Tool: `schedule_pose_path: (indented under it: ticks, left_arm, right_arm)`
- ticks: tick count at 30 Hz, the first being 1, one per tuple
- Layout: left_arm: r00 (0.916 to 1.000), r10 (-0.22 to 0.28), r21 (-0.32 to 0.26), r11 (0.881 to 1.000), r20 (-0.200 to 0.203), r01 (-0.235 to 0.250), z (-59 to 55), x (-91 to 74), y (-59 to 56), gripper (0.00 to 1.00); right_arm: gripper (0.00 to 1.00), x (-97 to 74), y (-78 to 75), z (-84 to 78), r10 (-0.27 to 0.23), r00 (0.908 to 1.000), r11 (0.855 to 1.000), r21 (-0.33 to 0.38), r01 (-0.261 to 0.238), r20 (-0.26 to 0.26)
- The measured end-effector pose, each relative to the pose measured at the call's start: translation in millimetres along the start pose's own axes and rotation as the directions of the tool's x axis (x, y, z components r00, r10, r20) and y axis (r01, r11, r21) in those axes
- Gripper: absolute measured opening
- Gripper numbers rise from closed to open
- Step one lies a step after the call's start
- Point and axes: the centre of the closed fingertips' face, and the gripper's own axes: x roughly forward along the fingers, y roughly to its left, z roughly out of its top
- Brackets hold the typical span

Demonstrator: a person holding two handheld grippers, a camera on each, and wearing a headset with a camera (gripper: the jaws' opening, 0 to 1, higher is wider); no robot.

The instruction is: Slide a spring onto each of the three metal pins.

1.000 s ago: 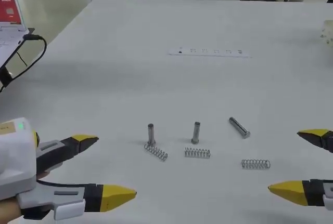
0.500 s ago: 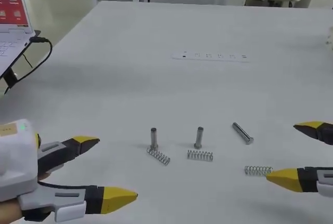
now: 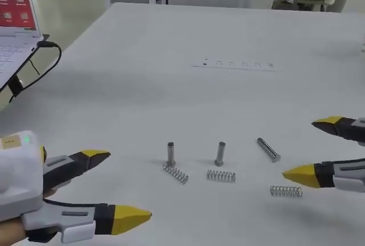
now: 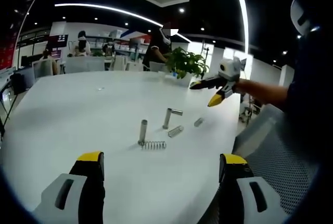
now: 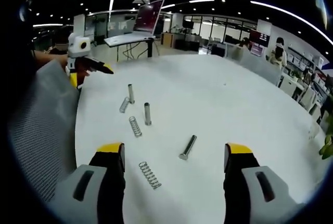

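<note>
Springs (image 3: 221,176) lie flat, 2 pins (image 3: 170,153) upright, 3rd pin (image 3: 267,149) lying diagonal; L claw (image 3: 129,184) & R claw (image 3: 297,148) wide.

Toward the near edge of the wide white table (image 3: 142,97) stand two short grey metal pins (image 3: 170,153). A third pin (image 3: 267,149) lies flat, with three small wire coil springs (image 3: 221,176) beside them. A flat white socket strip (image 3: 236,64) lies nearer the far edge.
</note>
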Motion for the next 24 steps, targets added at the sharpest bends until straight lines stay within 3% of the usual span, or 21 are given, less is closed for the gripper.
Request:
schedule_pose_path:
  ticks: [13, 16, 19, 24]
  left_arm:
    - [1.0000, 0.008, 0.000, 1.000, 0.001, -0.008, -0.1, -1.4, 2.4, 0.88]
    - [1.0000, 0.009, -0.002, 1.000, 0.004, -0.009, 0.4, -1.9, 2.6, 0.87]
    - [0.9999, 0.009, -0.002, 1.000, 0.004, -0.009, 0.4, -2.1, 2.6, 0.87]
    - [0.9999, 0.008, -0.005, 1.000, 0.007, -0.008, 0.5, -2.1, 2.4, 0.87]
  right_arm:
    - [0.66, 31.4, -18.3, 4.6, -0.016, 0.9943, 1.000, 0.001, 0.017, -0.106]
    - [0.61, 36.4, -22.9, 2.7, -0.026, 0.9900, 1.000, -0.001, 0.026, -0.139]
    - [0.56, 40.6, -29.2, -5.6, -0.044, 0.9795, 0.999, 0.009, 0.047, -0.196]
    - [0.46, 48.2, -33.2, -9.9, -0.052, 0.9727, 0.998, 0.027, 0.060, -0.226]
